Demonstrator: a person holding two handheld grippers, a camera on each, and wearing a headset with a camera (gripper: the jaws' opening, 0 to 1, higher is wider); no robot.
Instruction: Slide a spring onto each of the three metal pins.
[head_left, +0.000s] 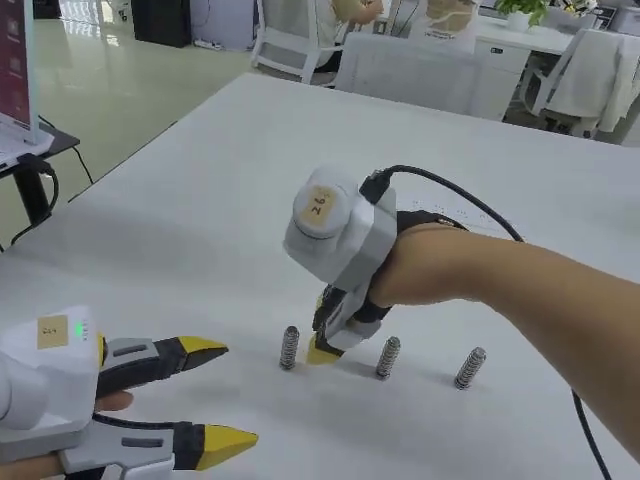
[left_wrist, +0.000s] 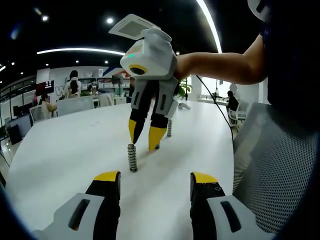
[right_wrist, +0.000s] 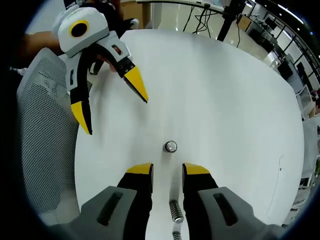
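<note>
Table (head_left: 200, 200): white and wide, carrying all three springs.
Mesh chair (left_wrist: 270, 165): grey, at 3 o'clock in the left gripper view.
Arm (head_left: 520, 290): bare, coming in from 4 o'clock of the head view and holding the right gripper.
Right gripper (head_left: 325, 350): points steeply down at the table, its yellow tips between the first and second springs and just beside the first. Its claw is released, the jaws a little apart with nothing held.
Right gripper, own view (right_wrist: 168, 169): the jaws rise from 6 o'clock. A spring's shiny round top lies just past the tips at 12 o'clock, and another spring stands low in the gap between the jaws.
Left gripper (head_left: 217, 392): at 7 o'clock of the head view, lying low and aimed toward 3 o'clock. Its claw is released, the jaws spread wide and empty, well apart from the springs.
Left gripper, own view (left_wrist: 154, 177): the right gripper hangs at 12 o'clock.
First spring (head_left: 289, 348): upright at the 9 o'clock end of the row.
Second spring (head_left: 388, 357): upright in the middle, at 3 o'clock of the right gripper.
Third spring (head_left: 470, 367): at the 3 o'clock end, leaning slightly.
Pins: hidden inside the coils, so their shafts cannot be told.
</note>
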